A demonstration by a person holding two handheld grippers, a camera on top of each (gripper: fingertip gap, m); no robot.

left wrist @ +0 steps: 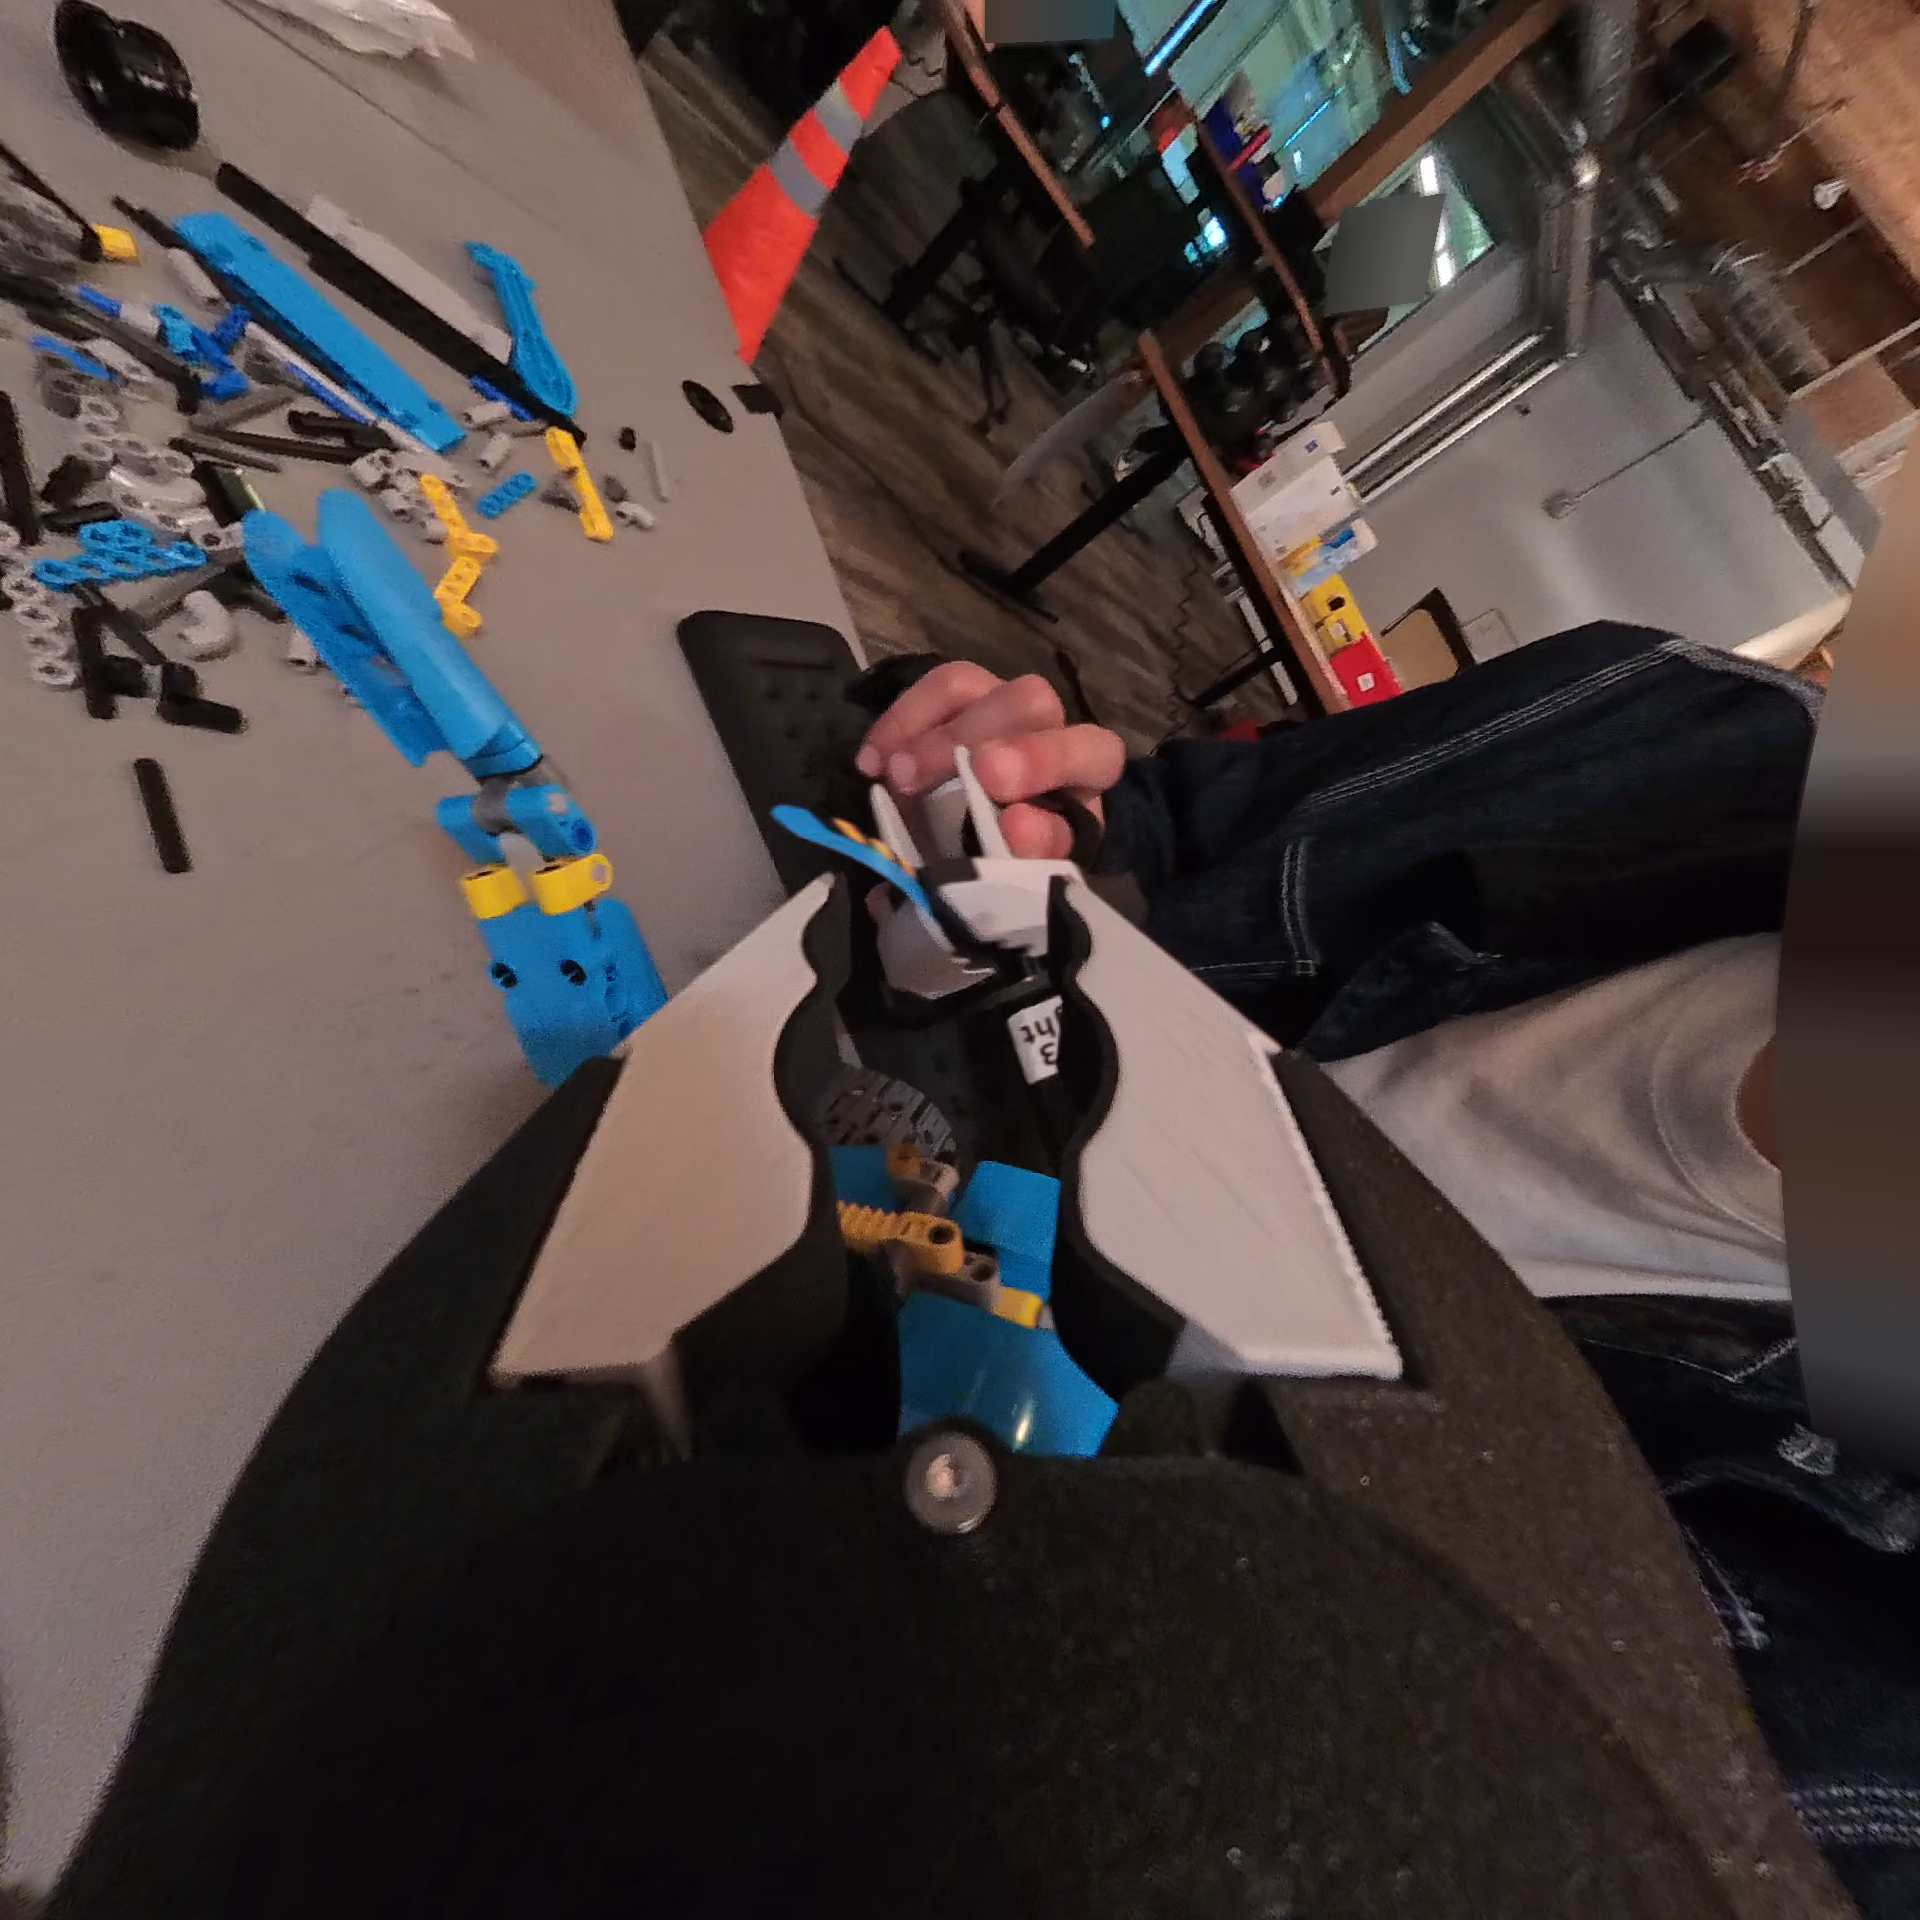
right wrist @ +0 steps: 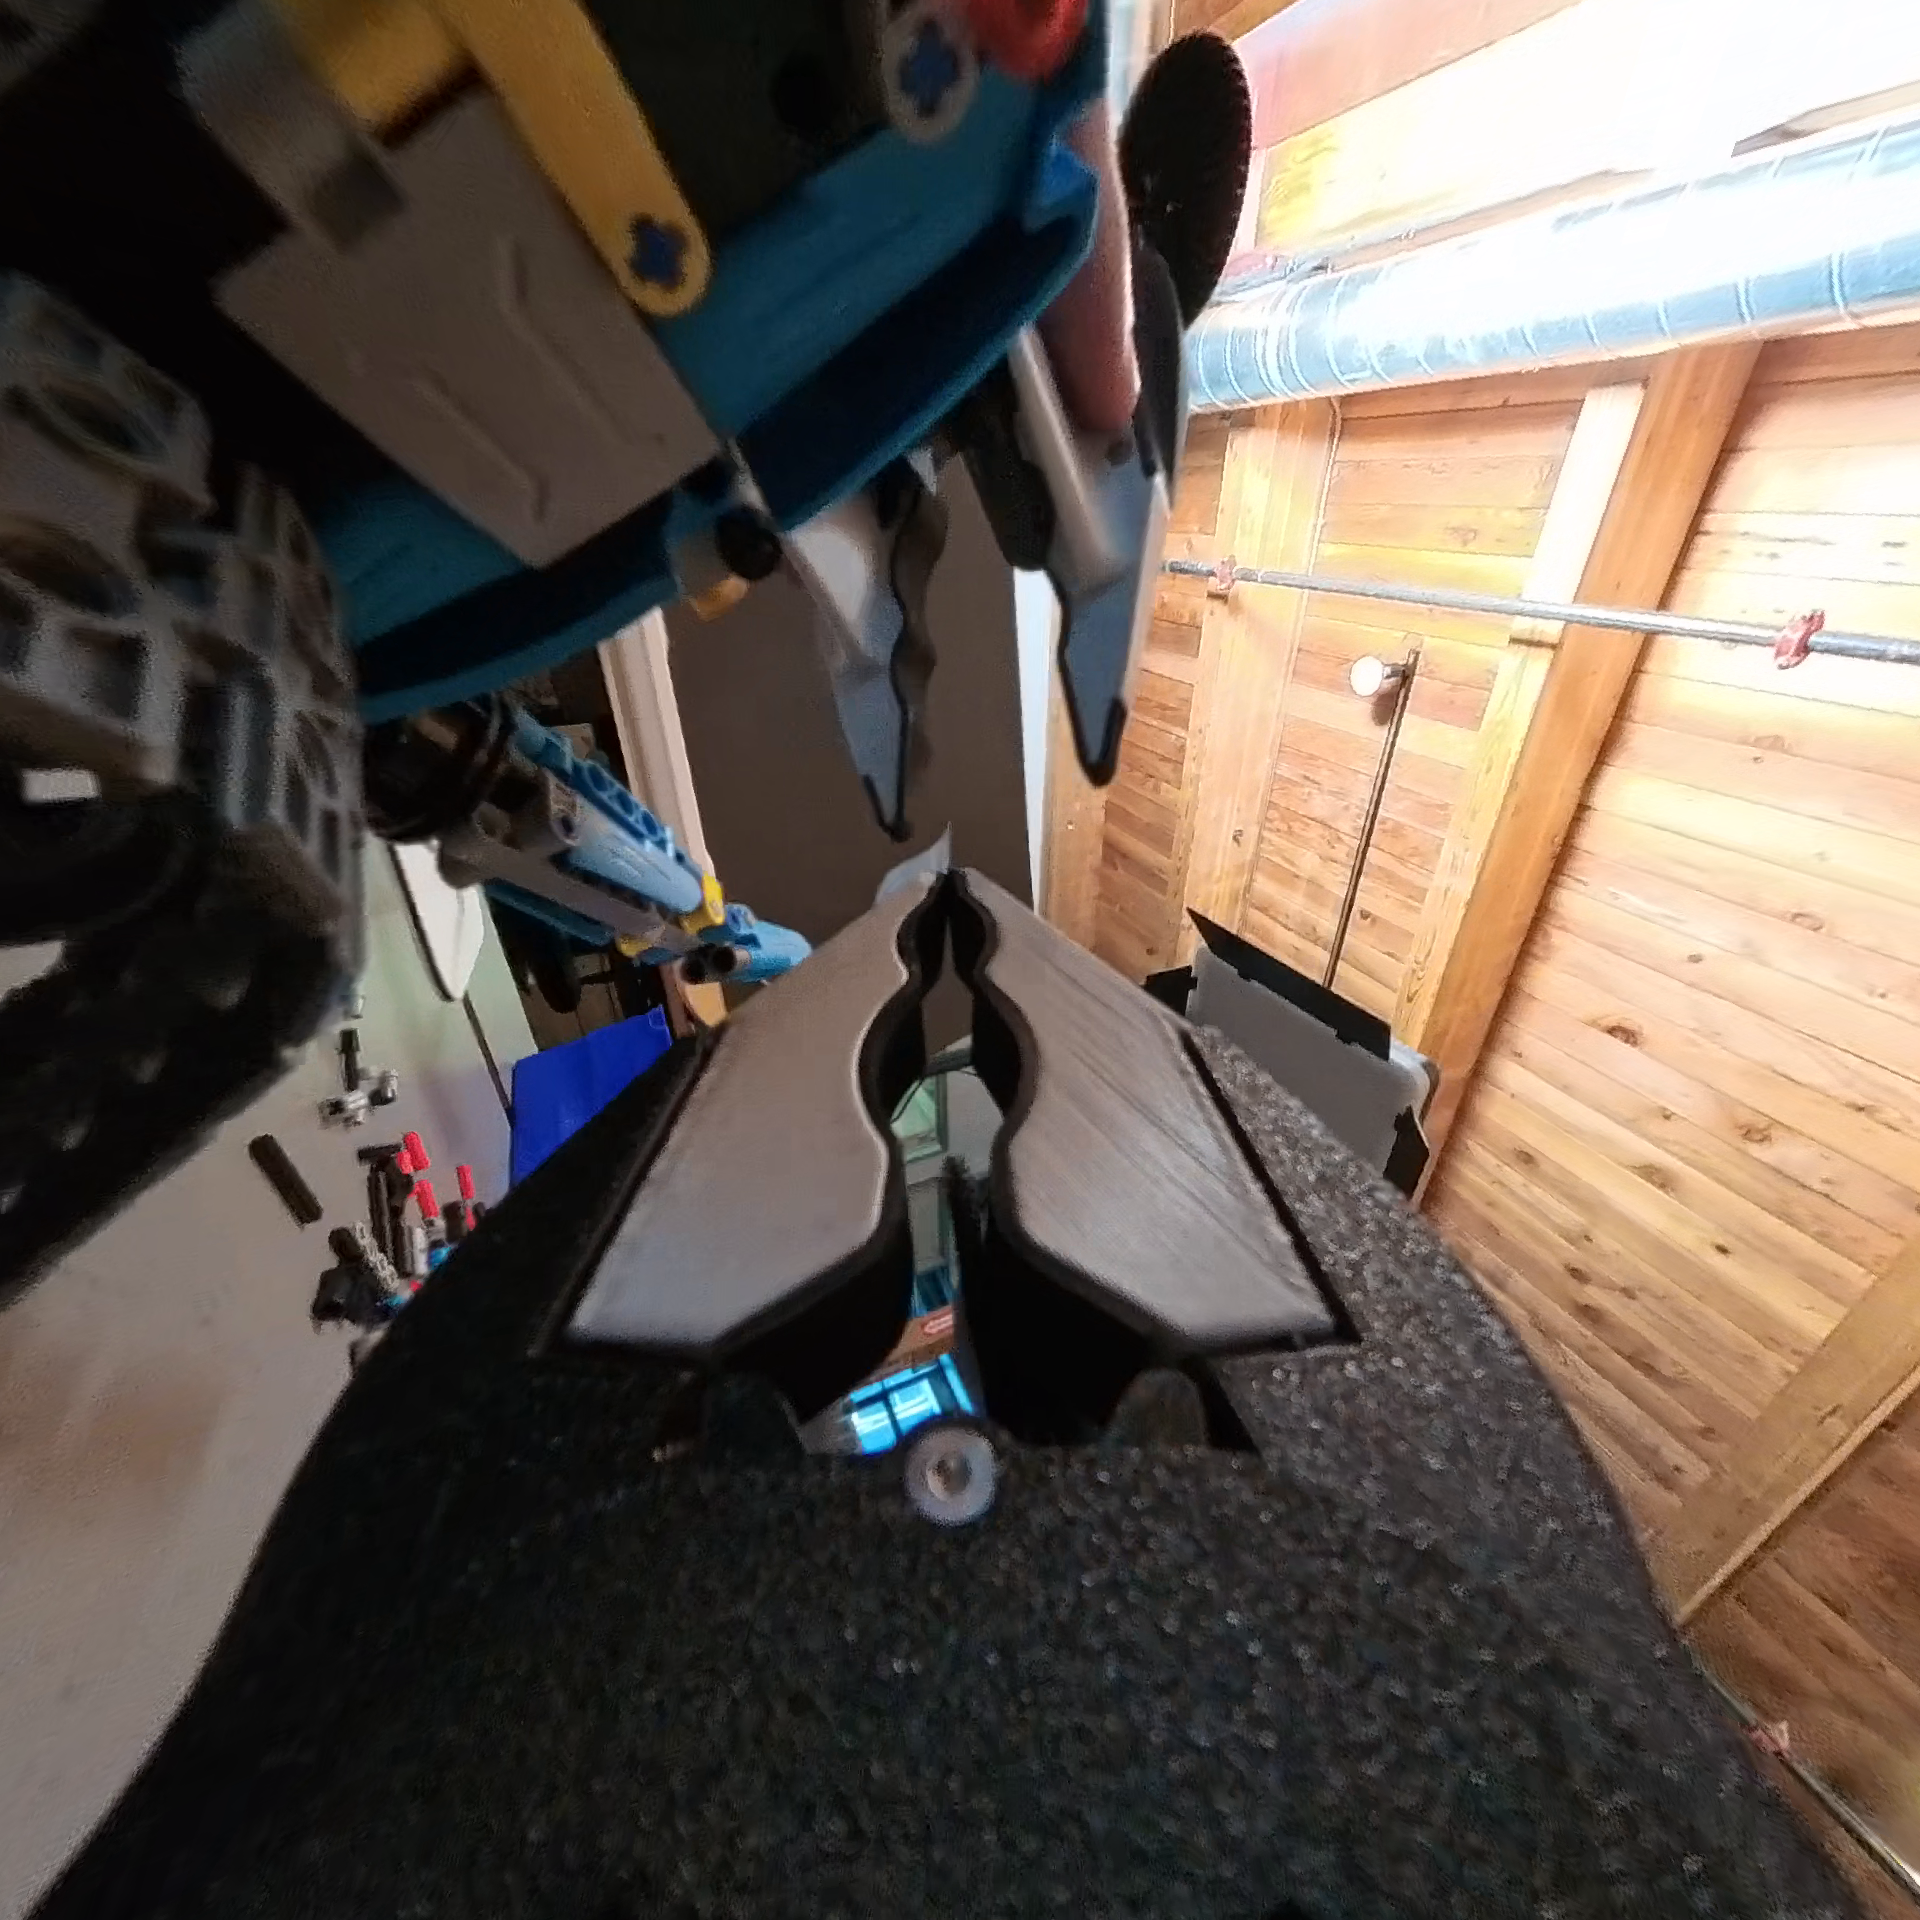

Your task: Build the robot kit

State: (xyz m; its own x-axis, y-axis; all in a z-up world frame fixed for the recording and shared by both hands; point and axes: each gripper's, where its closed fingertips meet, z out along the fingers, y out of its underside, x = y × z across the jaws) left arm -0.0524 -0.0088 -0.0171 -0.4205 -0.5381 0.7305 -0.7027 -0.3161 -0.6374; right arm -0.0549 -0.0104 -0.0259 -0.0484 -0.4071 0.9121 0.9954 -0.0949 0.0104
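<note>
My left gripper (left wrist: 945,894) is shut on a blue brick-built model (left wrist: 987,1351) with yellow and grey parts, held deep between its white fingers. The model fills the upper left of the right wrist view (right wrist: 520,312), with a black tyre (right wrist: 135,987) on it. My right gripper (right wrist: 945,883) is shut, tips together, on a thin blue piece (left wrist: 842,842) that sticks out past the tips. The two grippers face each other closely. The left gripper (right wrist: 992,795) points toward the right gripper's tips. A hand (left wrist: 987,738) holds the right gripper (left wrist: 987,914).
The grey table (left wrist: 260,1143) carries a pile of loose blue, yellow, black and grey parts (left wrist: 156,468), a long blue assembly (left wrist: 395,634) and a black tyre (left wrist: 125,73). A black tray (left wrist: 769,675) lies at the table's edge. The person's dark sleeve (left wrist: 1455,810) is at right. Both grippers' tips are close together, under 4 cm apart.
</note>
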